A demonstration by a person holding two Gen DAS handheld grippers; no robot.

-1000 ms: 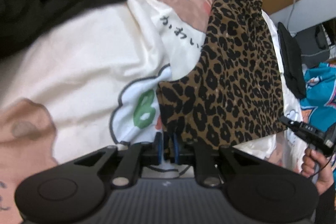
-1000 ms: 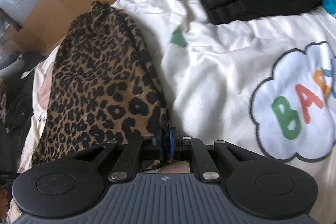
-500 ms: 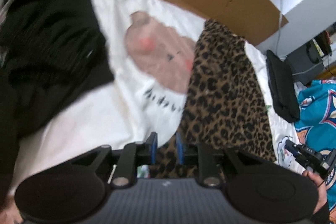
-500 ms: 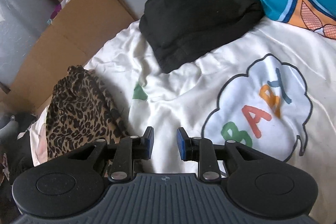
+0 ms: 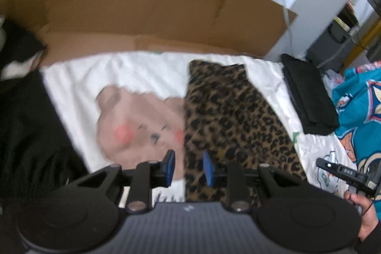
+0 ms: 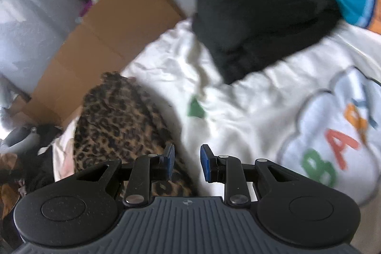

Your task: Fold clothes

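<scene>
A folded leopard-print garment (image 5: 233, 116) lies flat on the white printed blanket (image 5: 133, 73), a long strip running away from me. My left gripper (image 5: 188, 168) hovers above its near end. Its jaws are opening, the blue pads are apart and no cloth is between them. In the right wrist view the same garment (image 6: 119, 120) lies to the left. My right gripper (image 6: 187, 161) stands open just off its right edge, over bare blanket (image 6: 238, 97), holding nothing.
A folded black garment (image 5: 307, 97) (image 6: 259, 16) lies on the blanket's far right, beside teal printed cloth (image 5: 357, 106). Brown cardboard (image 5: 142, 11) lines the far side. Dark clothing (image 5: 28, 135) is heaped at the left. A hand (image 5: 364, 213) shows at the lower right.
Both grippers let go of the leopard garment's near edge and opened. The left one rose and drew back, so more of the bed shows. The right one tilted up.
</scene>
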